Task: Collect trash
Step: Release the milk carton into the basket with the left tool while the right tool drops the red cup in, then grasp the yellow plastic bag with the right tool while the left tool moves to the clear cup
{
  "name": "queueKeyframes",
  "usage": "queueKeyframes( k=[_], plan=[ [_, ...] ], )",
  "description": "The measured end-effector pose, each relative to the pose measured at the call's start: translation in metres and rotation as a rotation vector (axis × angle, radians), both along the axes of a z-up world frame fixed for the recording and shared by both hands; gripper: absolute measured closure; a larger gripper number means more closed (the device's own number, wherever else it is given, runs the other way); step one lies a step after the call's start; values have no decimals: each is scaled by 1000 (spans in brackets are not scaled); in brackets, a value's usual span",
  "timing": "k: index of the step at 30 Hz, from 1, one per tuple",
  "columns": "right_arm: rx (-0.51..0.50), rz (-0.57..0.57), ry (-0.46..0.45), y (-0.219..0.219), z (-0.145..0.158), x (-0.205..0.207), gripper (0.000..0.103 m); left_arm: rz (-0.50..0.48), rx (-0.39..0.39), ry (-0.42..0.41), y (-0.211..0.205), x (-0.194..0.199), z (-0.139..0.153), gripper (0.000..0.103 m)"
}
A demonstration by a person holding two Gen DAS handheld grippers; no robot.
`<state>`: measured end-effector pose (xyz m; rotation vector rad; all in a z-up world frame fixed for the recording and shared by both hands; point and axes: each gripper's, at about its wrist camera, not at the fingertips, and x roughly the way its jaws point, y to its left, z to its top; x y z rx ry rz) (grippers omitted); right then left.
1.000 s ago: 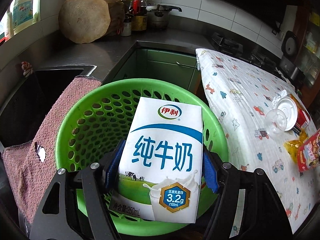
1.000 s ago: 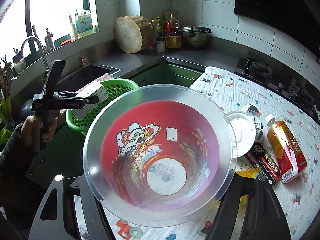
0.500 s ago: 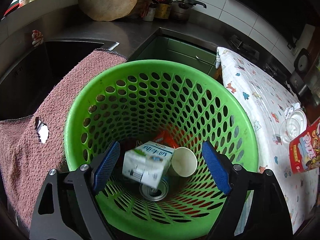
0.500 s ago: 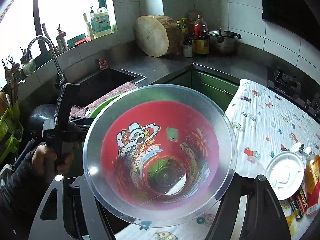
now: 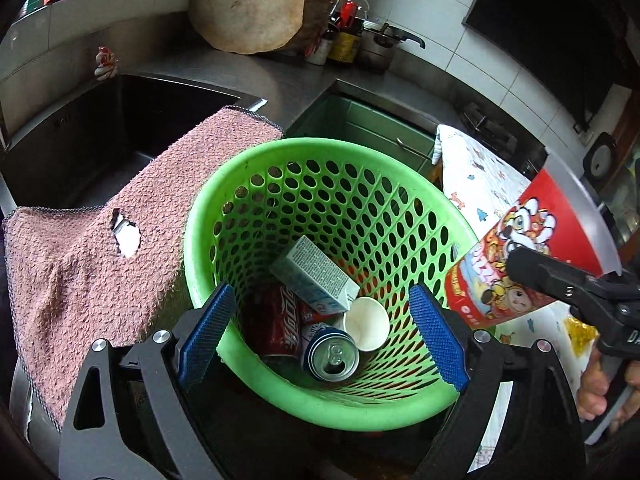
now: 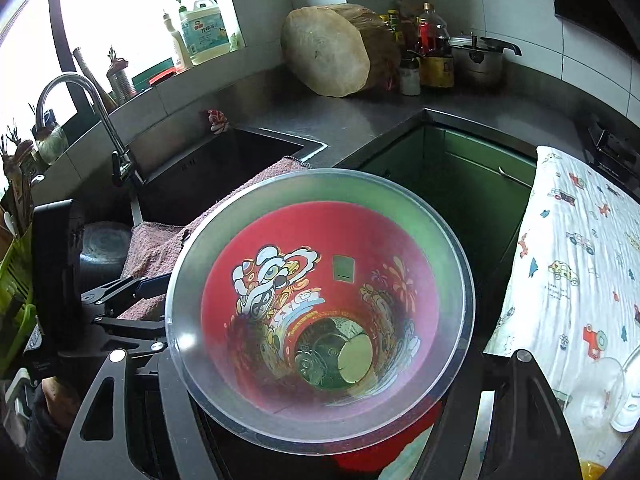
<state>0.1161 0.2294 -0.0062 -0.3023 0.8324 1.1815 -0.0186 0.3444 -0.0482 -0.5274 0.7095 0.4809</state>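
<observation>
A green perforated basket [image 5: 256, 168] holds a milk carton [image 5: 314, 276], a red cola can [image 5: 280, 326], a blue can [image 5: 330, 354] and a white paper cup [image 5: 366, 324]. My left gripper [image 5: 320, 338] is open and empty just above the basket's near rim. My right gripper [image 6: 320, 420] is shut on a clear plastic cup with a red cartoon print [image 6: 320, 308]; its fingertips are hidden by the cup. The cup [image 5: 524, 252] hangs at the basket's right rim. Through its clear bottom I see the basket's contents.
A pink towel [image 5: 88, 256] hangs over the sink edge [image 5: 168, 92] left of the basket. A table with a printed cloth [image 6: 580, 264] lies to the right, with a clear lid [image 6: 600, 396] on it. A round wooden block [image 6: 326, 54], bottles and a pot stand on the back counter.
My left gripper opened and the milk carton dropped into the basket, where it now lies. My right gripper has carried the cup from over the table to the basket's right rim.
</observation>
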Motion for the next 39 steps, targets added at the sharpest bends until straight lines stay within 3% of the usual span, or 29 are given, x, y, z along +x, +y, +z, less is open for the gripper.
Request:
queueKeyframes(
  k=[2, 5, 25, 31, 39],
  plan=[
    [-10, 8, 21, 6, -7, -1, 32, 5, -2, -8, -1, -3, 2, 14],
    [-14, 6, 25, 9, -13, -1, 19, 9, -2, -20, -1, -7, 4, 14],
    [52, 1, -26, -33, 13, -7, 13, -5, 13, -29, -18, -2, 14, 12],
    [69, -43, -50, -71, 21, -1, 13, -18, 24, -31, -22, -1, 18, 11],
    [5, -207, -134, -161, 14, 30, 13, -59, 28, -27, -40, 16, 20, 11]
  ],
)
